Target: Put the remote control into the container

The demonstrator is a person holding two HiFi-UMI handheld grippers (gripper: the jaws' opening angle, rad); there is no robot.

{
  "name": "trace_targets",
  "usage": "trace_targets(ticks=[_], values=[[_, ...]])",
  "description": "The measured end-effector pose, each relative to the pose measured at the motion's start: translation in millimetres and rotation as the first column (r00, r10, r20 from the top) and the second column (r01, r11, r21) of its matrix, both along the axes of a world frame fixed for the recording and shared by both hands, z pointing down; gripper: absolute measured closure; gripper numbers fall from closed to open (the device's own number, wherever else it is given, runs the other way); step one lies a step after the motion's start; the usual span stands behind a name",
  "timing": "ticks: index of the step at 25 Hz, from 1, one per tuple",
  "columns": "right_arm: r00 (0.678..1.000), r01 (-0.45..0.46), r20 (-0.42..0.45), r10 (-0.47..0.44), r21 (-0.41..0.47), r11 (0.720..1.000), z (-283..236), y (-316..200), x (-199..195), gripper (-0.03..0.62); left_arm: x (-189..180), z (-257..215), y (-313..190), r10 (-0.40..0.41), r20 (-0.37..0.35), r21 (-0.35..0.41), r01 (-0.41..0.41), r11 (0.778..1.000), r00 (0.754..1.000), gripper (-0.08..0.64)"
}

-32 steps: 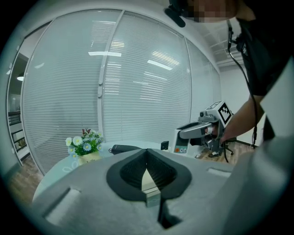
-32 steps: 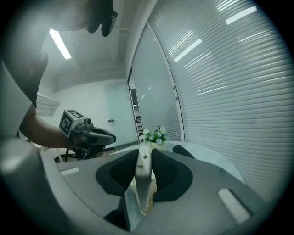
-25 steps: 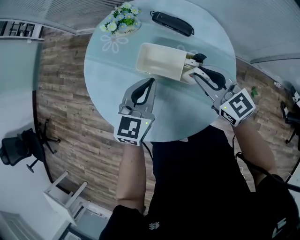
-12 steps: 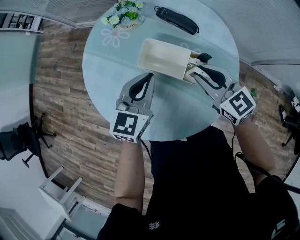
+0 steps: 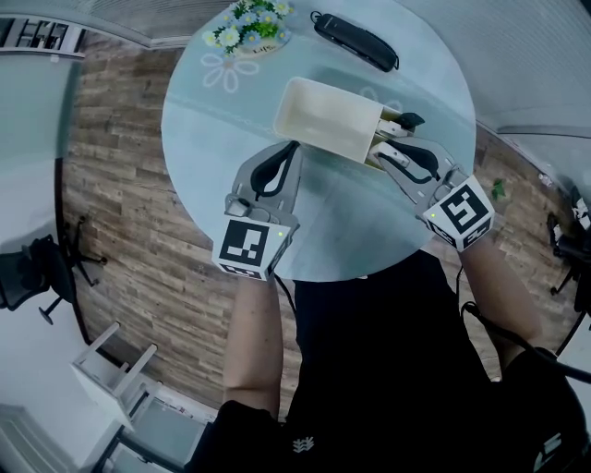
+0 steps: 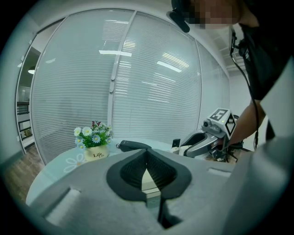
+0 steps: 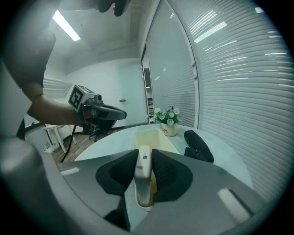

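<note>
On the counter (image 5: pixel 212 139) sits the pale container (image 5: pixel 323 111), with the left gripper (image 5: pixel 295 150) beside it, jaws shut and empty. The right gripper (image 7: pixel 146 160) has its jaws pinching what looks like the remote control (image 7: pixel 143 176) at the container's near end. Line it up lengthwise, lower it in, then let go.

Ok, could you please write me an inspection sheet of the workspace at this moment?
Surface: round glass table, nothing spilled seen.
Job's things: cream container, nothing seen inside; white remote control at its near end.
Clutter: flower pot; long black object; small dark item, unidentified.
Tools: left tool shut, empty; right tool shut on the remote control.
Cables: black cable beside the person's right arm, off the table.
Surroundings: wood floor, office chair, blinds.
</note>
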State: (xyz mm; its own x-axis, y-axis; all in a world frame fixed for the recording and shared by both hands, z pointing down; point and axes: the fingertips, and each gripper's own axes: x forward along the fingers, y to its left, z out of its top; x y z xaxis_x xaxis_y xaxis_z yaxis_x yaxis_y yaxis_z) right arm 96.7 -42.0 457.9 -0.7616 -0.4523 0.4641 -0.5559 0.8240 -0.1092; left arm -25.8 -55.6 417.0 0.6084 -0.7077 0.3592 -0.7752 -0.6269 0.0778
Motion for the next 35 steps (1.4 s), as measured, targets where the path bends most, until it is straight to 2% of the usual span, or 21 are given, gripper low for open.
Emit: trace_targets(ticks=[4, 8, 10, 18, 23, 28, 31, 35], values=[[0.999, 0.033, -0.028, -0.032, 0.032, 0.999, -0.5, -0.3, -5.1, 0.495, -1.1, 0.8, -4.4, -0.011, 0.002, 0.002, 0.011, 1.000, 1.000, 0.560], [0.997, 0.041, -0.077, -0.031, 0.132, 0.990, -7.1, -9.0, -5.0, 0.486, 1.3, 1.6, -7.6, -0.017, 0.003, 0.004, 0.017, 1.000, 1.000, 0.560], [0.995, 0.043, -0.095, -0.027, 0.167, 0.985, -10.1, -14.8, -3.5, 0.461, 2.8, 2.6, -9.2, -0.017, 0.003, 0.005, 0.017, 1.000, 1.000, 0.560], [0.994, 0.043, -0.108, -0.020, 0.221, 0.974, -25.0, -36.0, 3.4, 0.442, 7.9, -10.1, -15.8, -0.015, 0.014, 0.025, 0.015, 1.000, 1.000, 0.560], [0.999, -0.007, -0.040, 0.016, 0.224, 0.974, -47.2, -45.2, 5.4, 0.440, 2.3, -31.1, -13.5, -0.034, 0.022, 0.048, 0.032, 0.998, 0.999, 0.560], [0.990, -0.121, 0.088, 0.106, 0.186, 0.975, -77.1, -54.5, 21.8, 0.442, 0.3, -64.8, -8.3, -0.090, -0.009, 0.086, 0.091, 0.992, 0.996, 0.560], [0.990, -0.134, 0.077, 0.119, 0.246, 0.960, -97.2, -49.9, 29.5, 0.440, 10.8, -98.5, -0.4, -0.119, -0.068, 0.127, 0.127, 0.984, 0.991, 0.560], [0.971, -0.218, 0.153, 0.182, 0.271, 0.937, -130.5, -46.9, 43.5, 0.464, 12.0, -133.9, 6.5, -0.159, -0.035, 0.198, 0.163, 0.967, 0.987, 0.560]])
